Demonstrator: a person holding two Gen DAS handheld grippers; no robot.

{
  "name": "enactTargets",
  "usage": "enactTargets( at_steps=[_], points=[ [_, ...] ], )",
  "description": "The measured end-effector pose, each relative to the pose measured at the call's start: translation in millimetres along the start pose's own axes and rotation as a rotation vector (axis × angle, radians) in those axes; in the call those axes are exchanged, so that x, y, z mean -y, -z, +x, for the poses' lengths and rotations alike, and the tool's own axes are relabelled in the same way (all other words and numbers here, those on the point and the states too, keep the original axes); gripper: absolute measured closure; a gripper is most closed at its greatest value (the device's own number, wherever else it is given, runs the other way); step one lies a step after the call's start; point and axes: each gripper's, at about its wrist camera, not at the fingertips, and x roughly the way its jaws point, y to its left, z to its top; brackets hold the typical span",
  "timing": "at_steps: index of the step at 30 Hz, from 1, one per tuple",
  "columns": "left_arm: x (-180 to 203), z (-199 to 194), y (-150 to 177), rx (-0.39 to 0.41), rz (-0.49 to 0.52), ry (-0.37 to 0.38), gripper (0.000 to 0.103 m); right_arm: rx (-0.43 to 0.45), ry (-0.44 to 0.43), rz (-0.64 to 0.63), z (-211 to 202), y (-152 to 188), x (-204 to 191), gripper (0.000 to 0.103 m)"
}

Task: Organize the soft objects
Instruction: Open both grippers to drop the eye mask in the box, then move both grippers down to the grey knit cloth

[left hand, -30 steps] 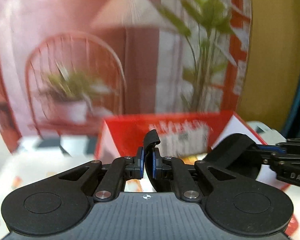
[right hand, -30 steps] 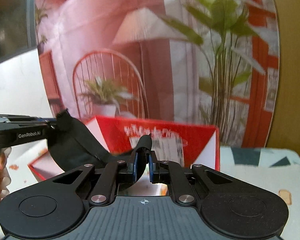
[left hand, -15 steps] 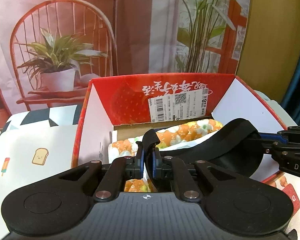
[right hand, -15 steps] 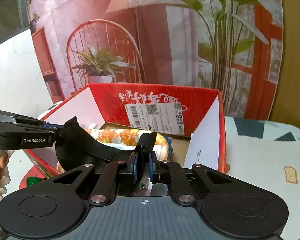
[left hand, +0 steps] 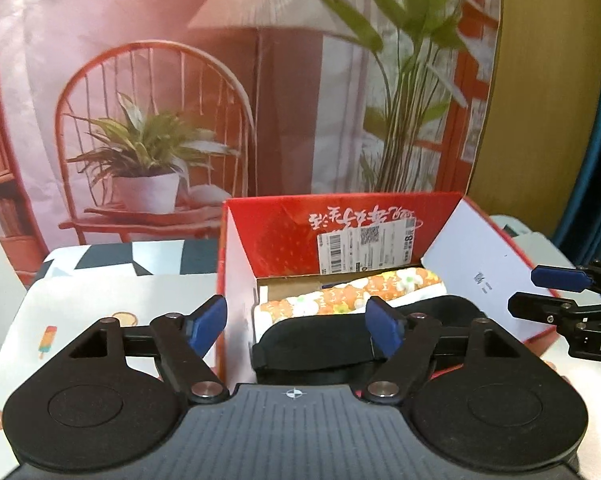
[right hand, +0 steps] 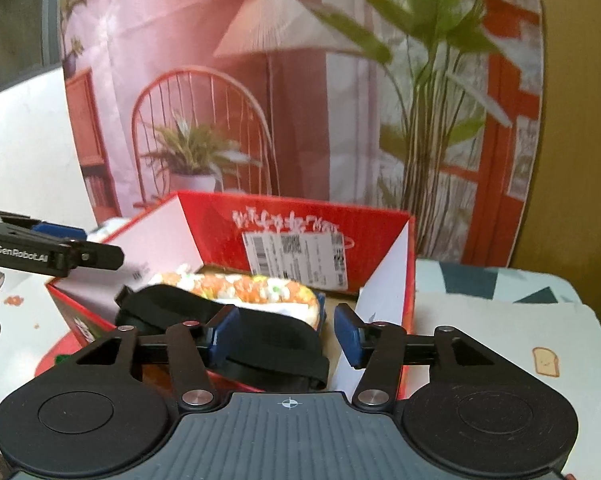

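A black soft band (left hand: 320, 340) lies inside the open red cardboard box (left hand: 284, 240), on top of a rolled orange floral cloth (left hand: 340, 296). My left gripper (left hand: 296, 324) is open and empty just above the box's near left corner. My right gripper (right hand: 286, 334) is open and empty over the near side of the box (right hand: 300, 216); the black band (right hand: 260, 336) and floral roll (right hand: 252, 290) lie below it. Each gripper shows at the edge of the other's view, the right one (left hand: 556, 292) and the left one (right hand: 100, 252).
The box stands on a white tablecloth (left hand: 100, 300) printed with small cartoon food pictures. A printed backdrop (left hand: 180, 100) of a chair, lamp and plants hangs behind the table. The box's white flaps (left hand: 480, 276) stand up at the sides.
Both grippers were shut on the black band and held it over the box. Now both are open and the band lies in the box on the floral roll.
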Motion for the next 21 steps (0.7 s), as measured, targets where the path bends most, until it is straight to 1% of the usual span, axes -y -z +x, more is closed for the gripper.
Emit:
enactTargets(
  at_steps=[2, 3, 7, 11, 17, 21],
  points=[
    [-1.0, -15.4, 5.0, 0.015, -0.015, 0.011, 0.024, 0.026, -0.007, 0.012, -11.7, 2.0, -1.4, 0.046],
    [-1.1, -23.8, 9.0, 0.022, -0.021, 0.015, 0.023, 0.04, -0.012, 0.018, -18.2, 4.0, -2.6, 0.046],
    [-0.7, -50.1, 31.2, 0.027, -0.043, 0.022, 0.022, 0.078, -0.029, 0.028, -42.6, 18.3, -10.1, 0.045],
    [-0.2, -68.3, 64.1, 0.002, -0.072, 0.026, 0.022, 0.086, -0.036, 0.047, -64.2, 42.6, -16.4, 0.045],
    [0.1, -81.2, 116.4, -0.057, -0.154, 0.045, 0.022, 0.038, -0.032, 0.092, -83.2, 84.3, -21.7, 0.045],
    [0.3, -82.5, 145.6, -0.099, -0.177, 0.039, 0.022, -0.01, -0.01, 0.109, -91.0, 110.2, -24.6, 0.045]
  ],
)
